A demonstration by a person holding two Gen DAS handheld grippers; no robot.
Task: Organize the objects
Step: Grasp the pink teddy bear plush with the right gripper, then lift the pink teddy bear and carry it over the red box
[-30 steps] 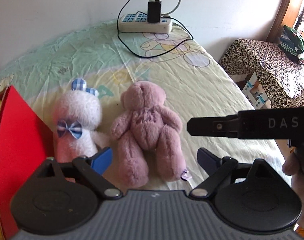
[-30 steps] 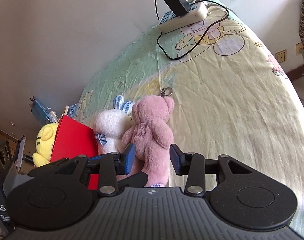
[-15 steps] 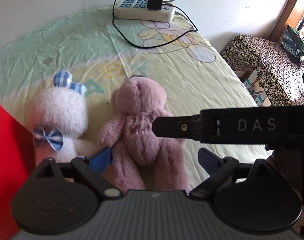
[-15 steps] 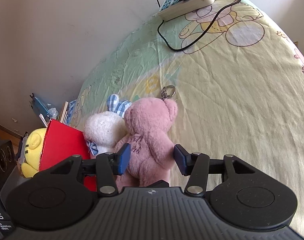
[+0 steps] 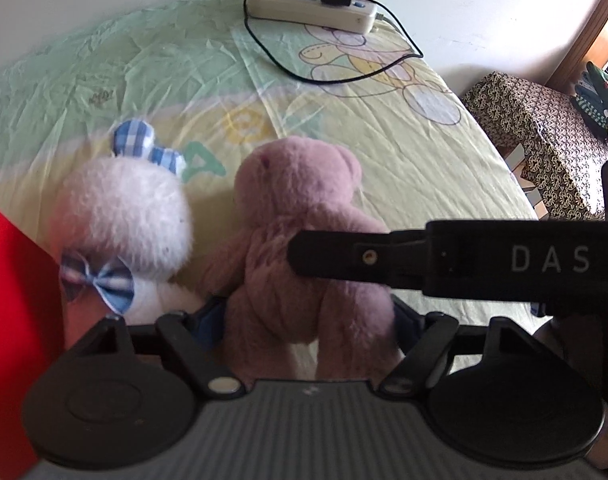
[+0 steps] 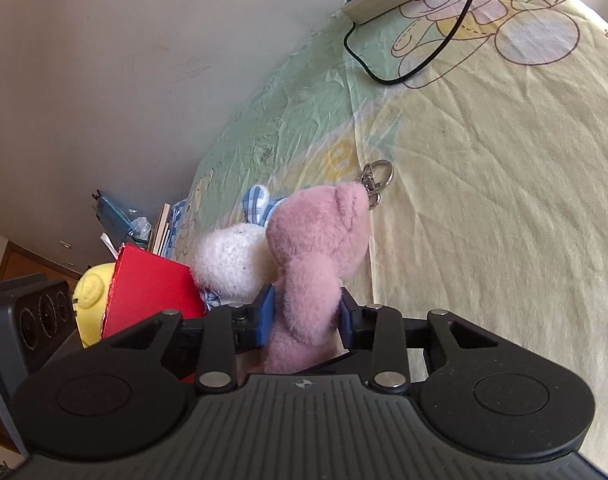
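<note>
Both tongs closing on the bear

Left tongs (image 5: 308,318) and right tongs (image 6: 304,314) have just clamped the pink bear (image 5: 299,248), beside the rabbit (image 5: 123,220) on the bed (image 5: 404,152); sorting barely begun.

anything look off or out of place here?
Both grippers are on one toy: the left gripper and right gripper have each just closed on the pink bear. The white bunny beside it is untouched. A power strip and its cable lie on the bed sheet.
</note>
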